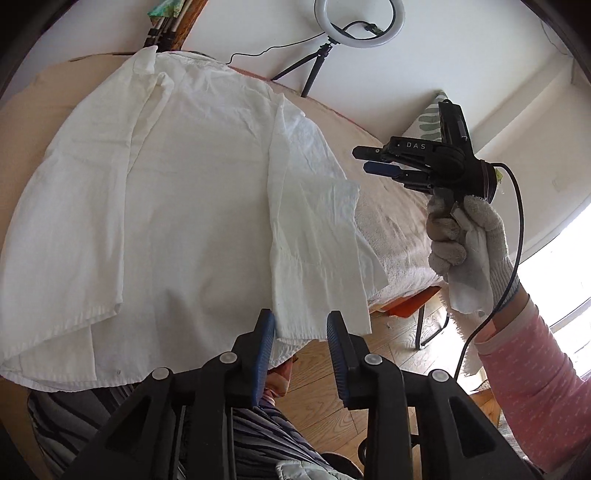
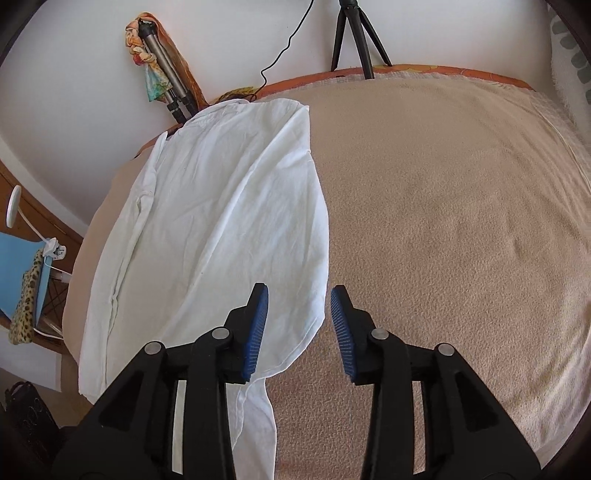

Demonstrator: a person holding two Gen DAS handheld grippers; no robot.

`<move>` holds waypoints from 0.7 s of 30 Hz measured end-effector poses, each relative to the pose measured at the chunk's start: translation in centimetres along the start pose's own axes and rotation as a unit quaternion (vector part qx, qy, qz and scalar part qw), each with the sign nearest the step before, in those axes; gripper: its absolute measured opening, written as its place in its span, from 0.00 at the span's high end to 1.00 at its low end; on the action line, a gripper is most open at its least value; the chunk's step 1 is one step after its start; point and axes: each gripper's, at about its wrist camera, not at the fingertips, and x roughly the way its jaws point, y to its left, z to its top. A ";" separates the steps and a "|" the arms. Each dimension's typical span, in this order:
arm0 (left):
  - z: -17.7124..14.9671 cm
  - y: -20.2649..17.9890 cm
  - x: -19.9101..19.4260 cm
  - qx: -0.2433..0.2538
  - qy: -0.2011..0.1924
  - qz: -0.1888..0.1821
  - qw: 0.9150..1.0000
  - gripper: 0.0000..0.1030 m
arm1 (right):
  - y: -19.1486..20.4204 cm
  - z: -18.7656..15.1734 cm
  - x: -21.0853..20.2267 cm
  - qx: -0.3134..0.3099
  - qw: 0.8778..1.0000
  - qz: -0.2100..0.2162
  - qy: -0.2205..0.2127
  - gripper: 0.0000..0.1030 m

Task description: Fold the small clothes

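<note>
Your left gripper [image 1: 301, 325] sits closest to the lens, jaws spread and holding nothing, poised at the near hem of the white shirt [image 1: 177, 206]. That shirt lies flat on the beige blanket [image 2: 443, 221] covering the bed, one side panel folded inward over its body. Your right gripper [image 2: 299, 299] also hangs released above the shirt's right edge, nothing between its blue pads [image 2: 341, 321]. From the left wrist view, your gloved right hand [image 1: 465, 251] holds it raised beside the bed. Behind stands a ring light [image 1: 360, 22] on a tripod [image 2: 356, 33].
</note>
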 end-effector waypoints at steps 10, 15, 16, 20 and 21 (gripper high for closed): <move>0.9 -7.1 4.9 0.106 -0.008 -0.006 0.994 0.48 | -4.0 -5.6 -7.9 0.079 0.993 0.059 -0.068 0.52; 1.4 -10.8 8.8 0.166 0.009 0.011 0.986 0.46 | -6.2 -6.9 -10.2 0.105 0.989 0.062 -0.082 0.52; 1.4 -11.2 9.6 0.177 0.011 0.017 0.984 0.45 | -6.6 -7.1 -10.5 0.109 0.989 0.060 -0.085 0.52; 1.5 -12.4 12.4 0.216 0.020 0.054 0.975 0.47 | -8.7 -7.9 -11.4 0.132 0.986 0.055 -0.089 0.52; 1.4 -12.4 12.8 0.223 0.021 0.058 0.973 0.47 | -9.3 -8.1 -11.6 0.138 0.985 0.055 -0.089 0.52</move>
